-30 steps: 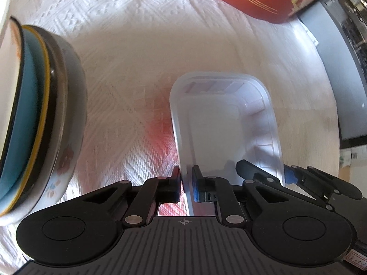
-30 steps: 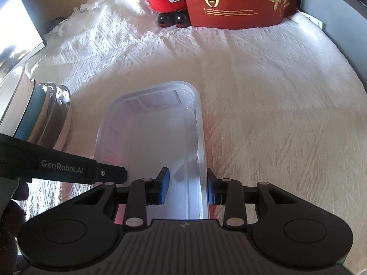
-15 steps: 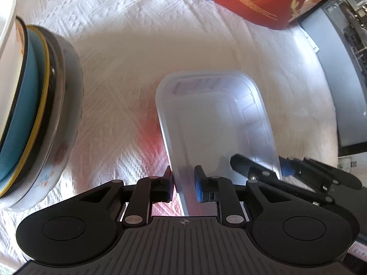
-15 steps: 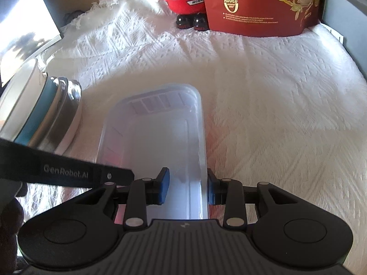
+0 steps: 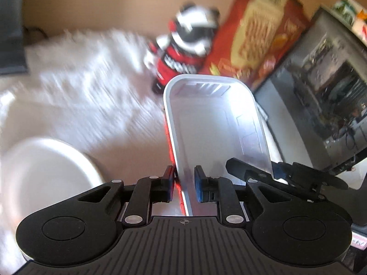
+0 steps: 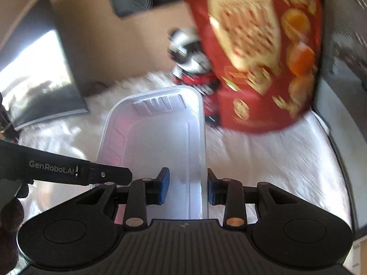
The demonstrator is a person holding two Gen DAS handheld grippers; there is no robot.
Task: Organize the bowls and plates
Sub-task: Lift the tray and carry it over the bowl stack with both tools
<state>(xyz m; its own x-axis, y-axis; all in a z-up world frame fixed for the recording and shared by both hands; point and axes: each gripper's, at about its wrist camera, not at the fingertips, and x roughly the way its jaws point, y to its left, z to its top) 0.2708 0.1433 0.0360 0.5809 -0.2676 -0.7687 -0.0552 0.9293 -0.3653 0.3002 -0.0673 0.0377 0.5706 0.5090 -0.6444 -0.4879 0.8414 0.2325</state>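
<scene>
A clear rectangular plastic tub is held up off the white cloth by both grippers. My left gripper is shut on the tub's left wall near its close end. My right gripper straddles the tub's right wall; its pads stand a little wider than the wall. The tub also shows in the right wrist view, tilted up. A white bowl, top of a stack, sits low at the left of the left wrist view, blurred.
A red snack box and a red-and-black bottle pack stand at the back of the cloth-covered table. A dark appliance is at the right. A dark panel leans at the back left.
Both grippers have lifted the tub off the cloth and swung up and forward, toward the red box and bottles. The stack of bowls has dropped to the lower left of the left view.
</scene>
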